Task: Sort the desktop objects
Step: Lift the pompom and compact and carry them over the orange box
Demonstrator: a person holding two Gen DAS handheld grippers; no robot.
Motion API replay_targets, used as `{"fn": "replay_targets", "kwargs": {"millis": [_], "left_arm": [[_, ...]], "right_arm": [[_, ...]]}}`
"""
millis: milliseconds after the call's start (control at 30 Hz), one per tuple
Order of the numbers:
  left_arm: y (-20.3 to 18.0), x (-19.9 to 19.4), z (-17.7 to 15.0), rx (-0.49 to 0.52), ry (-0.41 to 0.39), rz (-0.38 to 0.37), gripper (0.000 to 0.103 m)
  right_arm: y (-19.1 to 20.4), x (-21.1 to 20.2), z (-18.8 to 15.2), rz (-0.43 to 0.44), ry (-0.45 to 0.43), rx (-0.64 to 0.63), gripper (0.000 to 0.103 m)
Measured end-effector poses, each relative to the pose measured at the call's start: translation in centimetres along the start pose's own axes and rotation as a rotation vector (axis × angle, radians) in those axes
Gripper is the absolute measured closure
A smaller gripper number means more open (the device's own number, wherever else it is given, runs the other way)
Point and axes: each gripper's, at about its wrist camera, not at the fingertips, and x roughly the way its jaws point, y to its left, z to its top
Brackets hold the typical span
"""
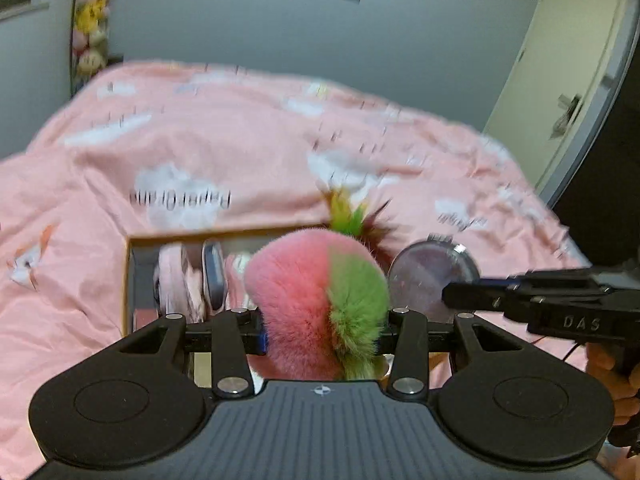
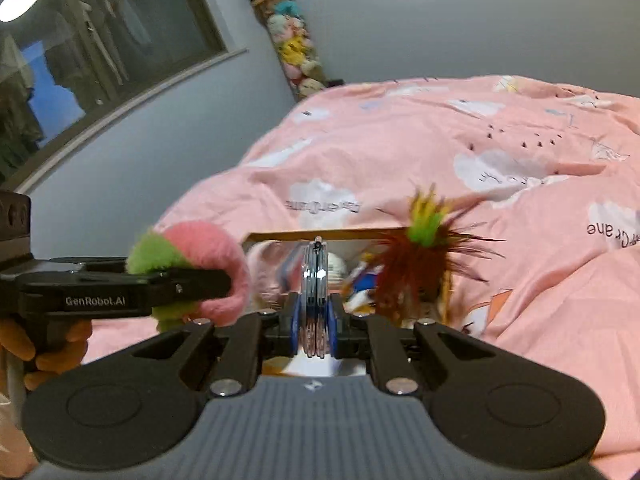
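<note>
Feather toy & pink duvet flank open box.

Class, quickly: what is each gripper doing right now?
Left gripper: shut on the pink-and-green fluffy ball.
Right gripper: shut on the round compact mirror, held edge-on.

Box crowded (feathers overhang); bedspread open.
</note>
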Motion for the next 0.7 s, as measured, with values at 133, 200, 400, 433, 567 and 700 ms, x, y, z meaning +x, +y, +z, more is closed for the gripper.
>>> {"fn": "replay_targets", "kwargs": {"millis": [133,200,400,433,567,700], "left_arm": [[1.1,5.0,-0.8,-0.017,0.123,0.023,0.055],[1.5,6.7,-1.2,-0.018,0.17,0.016,0.055],[2.6,9.5,-1.7,-0.004,0.254,0.0,0.055],[2.6,9.9,-1.6,0.004,0.264,-0.007,0.055],[2.5,11.1,-1.7,0.047,0.311,0.035,0.055],[2.7,11.6,-2.1,0.045,0.354,0.019,0.055]], "right_arm": [[-1.8,4.4,-0.2,-0.027,0.103,0.04,0.089],[-2.4,6.6,-0.6,-0.033,0.168,0.05,0.089],[-3.1,10.5,-1.2,-0.04,0.339,0.015,0.089],[-3.2,11.1,-1.2,-0.038,0.37,0.006,0.089],[-3.1,12.7,-1.3,-0.028,0.442,-0.011,0.089],[-3.1,13.7,-1.3,-0.013,0.486,-0.012,0.089]]}}
